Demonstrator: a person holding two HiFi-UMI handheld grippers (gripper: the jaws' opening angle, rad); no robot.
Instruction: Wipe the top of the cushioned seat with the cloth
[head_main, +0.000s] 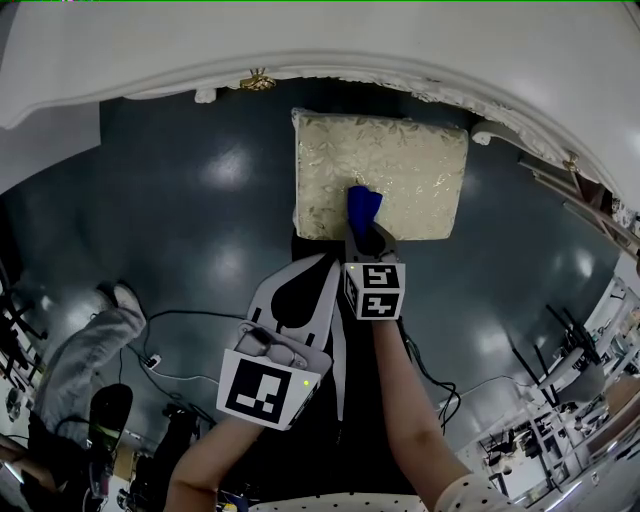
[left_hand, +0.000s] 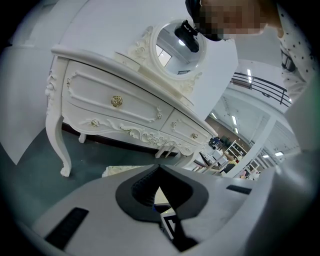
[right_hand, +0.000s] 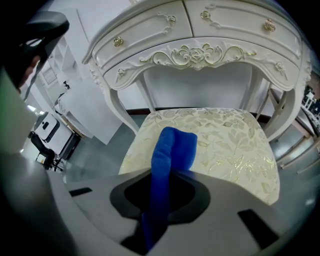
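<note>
Forward, clamped a blue cloth (right_hand: 172, 150) between the jaws of the right gripper (right_hand: 160, 202), with the folded strip running up through the pads and out past the tips. Reached in from the near side toward the cushioned seat (head_main: 410, 160), cream with a gold leaf pattern. Held the cloth's free end over the seat's top, close to the near edge and a little left of that edge's middle; could not tell whether it pressed on the fabric or hung just above. Carried the left gripper (head_main: 325, 262) back from the seat's near edge, just beside the right gripper's marker cube (head_main: 375, 290), over the dark glossy floor (head_main: 200, 200). Had its jaws together at the tips, with nothing between them, only a narrow gap left lower down between the dark pads. Showed, beyond the seat's far edge, a white carved dressing table (right_hand: 200, 50) with gold knobs on its drawers, the seat standing between its curved legs. Showed also, in the left gripper view, an oval mirror (left_hand: 177, 47) on top of that table
</note>
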